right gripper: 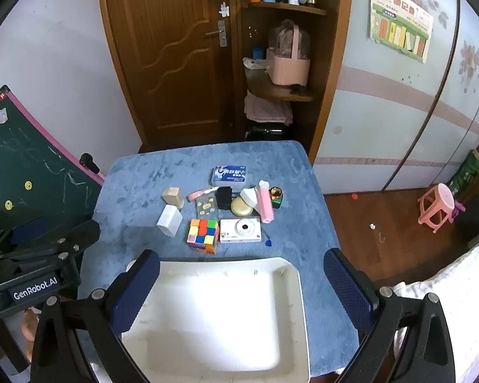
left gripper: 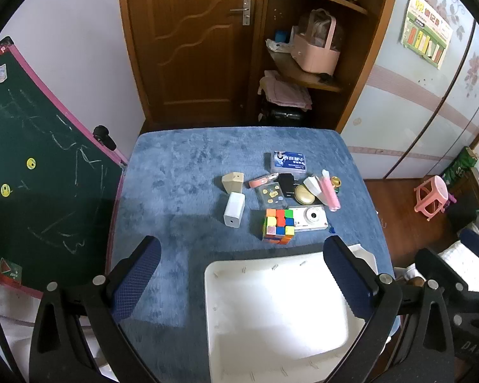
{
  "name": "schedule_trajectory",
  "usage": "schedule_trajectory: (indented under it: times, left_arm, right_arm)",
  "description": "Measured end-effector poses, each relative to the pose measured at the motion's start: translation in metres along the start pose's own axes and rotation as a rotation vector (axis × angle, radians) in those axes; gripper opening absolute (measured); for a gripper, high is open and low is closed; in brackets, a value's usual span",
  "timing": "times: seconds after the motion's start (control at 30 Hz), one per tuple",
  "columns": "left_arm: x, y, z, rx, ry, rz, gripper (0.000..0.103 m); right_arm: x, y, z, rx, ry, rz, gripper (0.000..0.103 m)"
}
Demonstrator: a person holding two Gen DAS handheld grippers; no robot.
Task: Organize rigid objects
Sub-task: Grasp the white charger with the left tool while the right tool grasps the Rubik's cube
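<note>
From the left wrist, the left claw [left gripper: 241, 274] hangs wide open and empty above the desk [left gripper: 175, 166]; the white tray [left gripper: 271, 312] lies under its right finger, the Rubik's cube [left gripper: 278, 226] straight ahead. From the right wrist, the right claw [right gripper: 241, 274], also spread and empty, straddles the tray [right gripper: 220, 312]; the cube [right gripper: 203, 231] sits just beyond the rim, probably slightly nearer this hand, the long camera [right gripper: 240, 229] beside it crosswise.

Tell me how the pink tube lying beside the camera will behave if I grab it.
The pink tube looks round and lies flat, so a nudge may roll it. It leans against the white cap, which could shift too. Smooth plastic may slip between fingers.
</note>
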State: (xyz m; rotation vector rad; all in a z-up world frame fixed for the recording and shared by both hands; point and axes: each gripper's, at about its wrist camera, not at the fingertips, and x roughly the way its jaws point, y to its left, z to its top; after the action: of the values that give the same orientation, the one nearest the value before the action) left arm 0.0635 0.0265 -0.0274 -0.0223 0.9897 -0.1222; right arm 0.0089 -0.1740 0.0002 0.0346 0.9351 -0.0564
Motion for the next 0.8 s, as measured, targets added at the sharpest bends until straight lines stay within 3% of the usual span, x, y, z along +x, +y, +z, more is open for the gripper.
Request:
schedule_trajectory:
  times: [0.2,0.4,0.63,0.8]
  left_arm:
    - [0.01,0.007,0.013,0.008,0.011,-0.017,0.101]
    - [0.043,0.023,0.034,0.004,0.073,-0.023,0.101]
    - [0.118,0.032,0.046,0.016,0.21,-0.007,0.101]
    - [0.178,0.034,0.046,0.0,0.298,0.031,0.101]
  right_arm:
    - [0.013,-0.005,0.015,0.005,-0.026,-0.031,0.099]
    - [0.048,-0.009,0.031,0.021,0.032,-0.019,0.094]
    - [0.103,-0.011,0.043,0.054,0.12,0.01,0.094]
    - [0.147,0.0,0.032,0.041,0.203,0.034,0.094]
